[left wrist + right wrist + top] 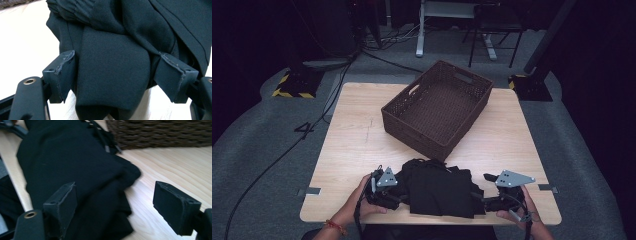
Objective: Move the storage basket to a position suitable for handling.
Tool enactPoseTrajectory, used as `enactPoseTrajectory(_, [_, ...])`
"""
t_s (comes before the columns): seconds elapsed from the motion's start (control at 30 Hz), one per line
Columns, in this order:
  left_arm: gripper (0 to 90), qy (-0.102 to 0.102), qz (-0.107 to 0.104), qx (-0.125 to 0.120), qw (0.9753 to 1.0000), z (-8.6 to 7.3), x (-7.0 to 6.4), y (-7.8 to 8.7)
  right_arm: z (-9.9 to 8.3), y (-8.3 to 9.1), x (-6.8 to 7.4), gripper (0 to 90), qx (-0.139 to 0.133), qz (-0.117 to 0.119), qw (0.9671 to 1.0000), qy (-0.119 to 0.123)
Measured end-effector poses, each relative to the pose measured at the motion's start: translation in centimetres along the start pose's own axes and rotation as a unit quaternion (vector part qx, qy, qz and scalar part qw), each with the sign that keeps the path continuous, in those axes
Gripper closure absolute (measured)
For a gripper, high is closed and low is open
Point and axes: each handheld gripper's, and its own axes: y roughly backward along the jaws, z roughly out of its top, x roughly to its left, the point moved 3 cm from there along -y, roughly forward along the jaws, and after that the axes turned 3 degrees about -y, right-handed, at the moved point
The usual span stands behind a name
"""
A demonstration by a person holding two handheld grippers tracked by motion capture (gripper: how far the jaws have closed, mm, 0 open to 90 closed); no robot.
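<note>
You have a folded black garment (pixel 439 187) lying at the near edge of the wooden surface (pixel 357 140), roughly centred between your two hands. Your left claw (pixel 388 192) sits at the garment's left side, and in the left gripper view (pixel 112 80) its jaws stand apart with a thick fold of the black fabric (pixel 112 75) lying between them; both pads touch the cloth, yet the gap is wide, so the claw reads as open around the fold rather than clamped on it. Your right claw (pixel 492 200) is at the garment's right side, and in the right gripper view (pixel 115 205) its jaws are spread wide: the left pad (pixel 62 205) lies against the edge of the garment (pixel 70 170), while the right pad (pixel 175 207) stands over bare wood, apart from the cloth. A dark brown wicker basket (pixel 438 107) stands just beyond the garment toward the far side of the surface, turned at an angle, its near corner close to the cloth's far edge; its woven wall (pixel 160 132) runs across the top of the right gripper view. Your left hand (pixel 362 197) and right hand (pixel 522 210) come in from the near edge, each wrapped around its gripper. Grey carpet (pixel 257 145) surrounds the surface, with a black cable (pixel 277 155) trailing across it on the left.
</note>
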Motion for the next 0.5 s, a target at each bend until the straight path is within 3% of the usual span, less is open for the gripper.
enactPoseTrajectory(0.2, [20.6, -0.012, -0.025, 0.004, 0.9996, 0.9, -0.6, -1.3, 0.4, -1.5, 0.9, 18.9, 0.016, -0.001, 0.9997, 0.016])
enactPoseTrajectory(0.3, [17.8, -0.015, -0.037, 0.003, 0.9992, 1.5, -0.8, -2.1, 0.1, -2.4, 0.7, 17.4, 0.027, 0.002, 0.9995, 0.015])
enactPoseTrajectory(0.5, [15.4, -0.028, -0.048, 0.002, 0.9985, 3.2, -1.0, -3.9, -1.3, -3.7, -0.9, 11.4, 0.059, -0.018, 0.9981, 0.003])
